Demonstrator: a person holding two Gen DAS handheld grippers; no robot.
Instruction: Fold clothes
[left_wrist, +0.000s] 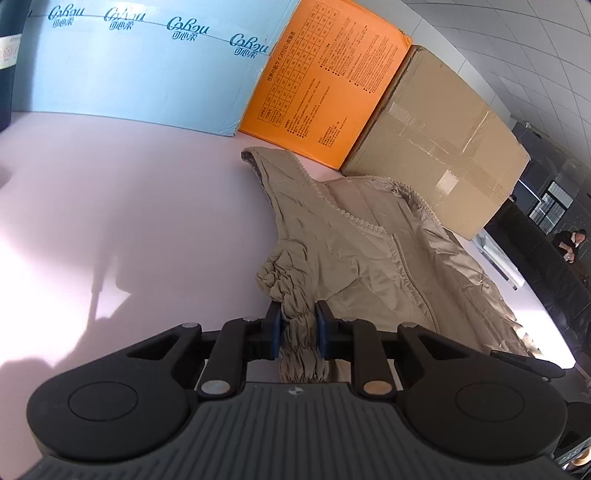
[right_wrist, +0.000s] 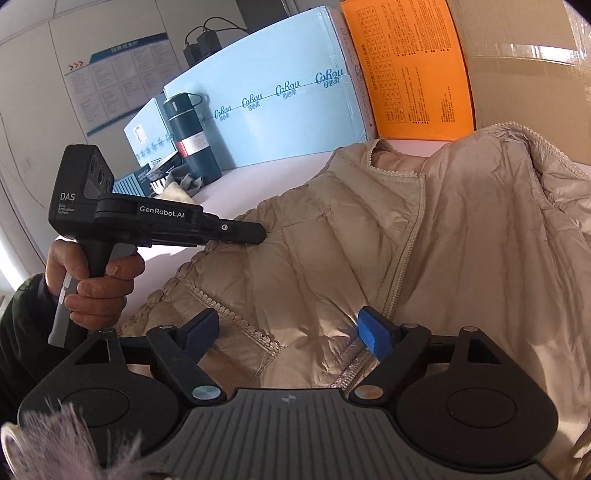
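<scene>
One jacket (left_wrist: 362, 251), two tools: left (left_wrist: 298, 323), right (right_wrist: 288, 334)

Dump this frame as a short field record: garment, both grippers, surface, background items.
garment: beige quilted jacket, lying spread on the table, zipper open at the collar
left gripper: shut on a bunched fold at the jacket's edge
right gripper: open, hovering over the jacket's lower front near the zipper
left hand: wrapped around the left gripper's handle
surface: pale pink table
background: light blue box, orange box, brown cardboard box, dark flask
fold status: not yet folded
</scene>
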